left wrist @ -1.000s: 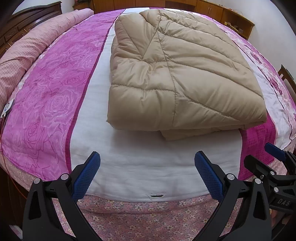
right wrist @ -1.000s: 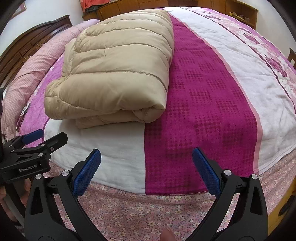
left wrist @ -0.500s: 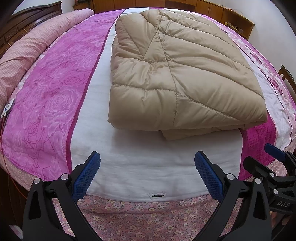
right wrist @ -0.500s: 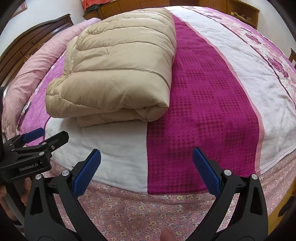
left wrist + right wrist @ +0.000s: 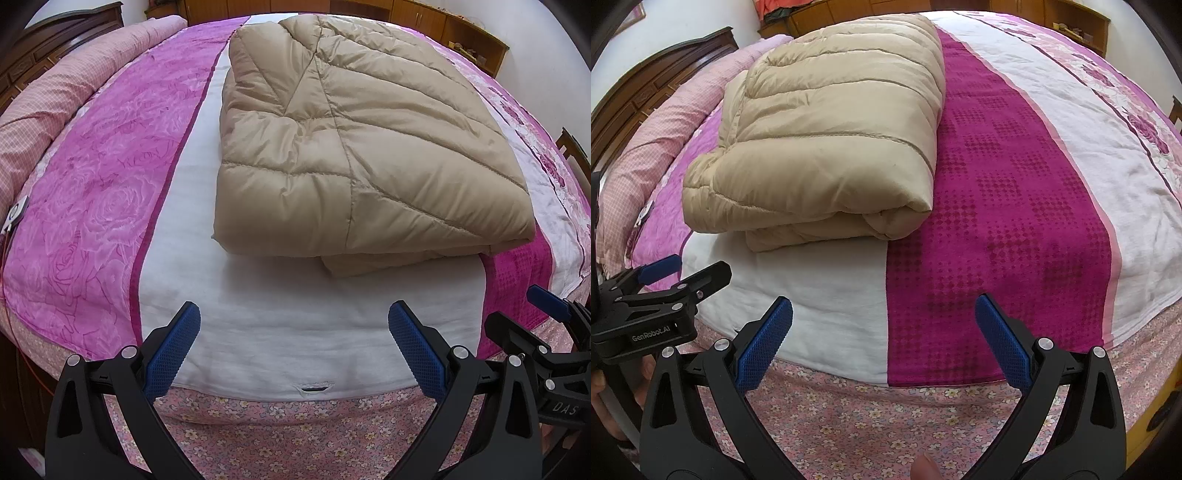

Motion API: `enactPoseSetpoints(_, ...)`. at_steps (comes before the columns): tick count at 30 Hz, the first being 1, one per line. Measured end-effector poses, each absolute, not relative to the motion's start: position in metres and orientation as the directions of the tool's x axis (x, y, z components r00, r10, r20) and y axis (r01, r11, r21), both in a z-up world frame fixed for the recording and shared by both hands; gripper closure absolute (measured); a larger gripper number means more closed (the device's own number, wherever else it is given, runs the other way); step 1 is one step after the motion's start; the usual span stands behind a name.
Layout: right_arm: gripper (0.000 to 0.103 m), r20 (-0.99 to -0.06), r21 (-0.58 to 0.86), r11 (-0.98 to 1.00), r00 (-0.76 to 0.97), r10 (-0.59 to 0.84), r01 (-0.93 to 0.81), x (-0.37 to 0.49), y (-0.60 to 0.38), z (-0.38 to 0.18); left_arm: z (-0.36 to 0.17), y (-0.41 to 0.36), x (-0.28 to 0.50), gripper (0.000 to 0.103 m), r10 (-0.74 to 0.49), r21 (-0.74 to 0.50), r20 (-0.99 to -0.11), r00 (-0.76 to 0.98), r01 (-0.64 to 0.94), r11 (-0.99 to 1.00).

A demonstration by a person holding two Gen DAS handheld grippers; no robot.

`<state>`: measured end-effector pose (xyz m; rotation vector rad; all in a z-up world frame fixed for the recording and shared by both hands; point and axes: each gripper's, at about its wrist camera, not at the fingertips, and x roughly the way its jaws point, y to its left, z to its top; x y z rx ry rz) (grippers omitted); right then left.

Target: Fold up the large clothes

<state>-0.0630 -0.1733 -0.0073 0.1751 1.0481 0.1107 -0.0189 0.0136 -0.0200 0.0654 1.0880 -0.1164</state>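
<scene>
Bed unchanged; folded beige quilt unmoved; left tool, right tool stay released.

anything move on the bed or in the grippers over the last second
Almost nothing. The right wrist view drifts slightly, so the folded beige coat sits a little lower and further right in that picture. Nothing was taken hold of or let go. The left gripper and right gripper stay open and empty, short of the bed.

One folded coat, one bed, one pink bolster and two hand-held grippers: left, right.
</scene>
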Motion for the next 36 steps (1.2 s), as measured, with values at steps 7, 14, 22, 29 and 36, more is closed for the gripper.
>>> enactPoseSetpoints(7, 0.005, -0.852, 0.197, 0.98, 0.494, 0.174, -0.007, -0.063, -0.1703, -0.0079, -0.022, 0.0151, -0.0189, 0.006, -0.062, -0.007, -0.888, 0.456, 0.122, 0.992)
enactPoseSetpoints(14, 0.005, -0.852, 0.198, 0.98, 0.493, 0.175, -0.006, -0.0629, -0.1701, -0.0081, -0.0226, 0.0159, -0.0189, 0.006, -0.064, -0.007, -0.89, 0.451, 0.127, 0.992)
enactPoseSetpoints(22, 0.005, -0.853, 0.198, 0.98, 0.491, 0.176, -0.008, -0.0624, -0.1683, -0.0091, -0.0228, 0.0165, -0.0188, 0.006, -0.064, -0.008, -0.892, 0.447, 0.125, 0.992)
enactPoseSetpoints(29, 0.005, -0.853, 0.199, 0.98, 0.49, 0.177, -0.007, -0.0621, -0.168, -0.0095, -0.0233, 0.0163, -0.0189, 0.006, -0.066, -0.01, -0.893, 0.444, 0.128, 0.992)
enactPoseSetpoints(36, 0.005, -0.854, 0.2, 0.98, 0.489, 0.178, -0.008, -0.0618, -0.1682, -0.0095, -0.0262, 0.0185, -0.0147, 0.006, -0.084, -0.034, -0.9, 0.428, 0.122, 0.992)
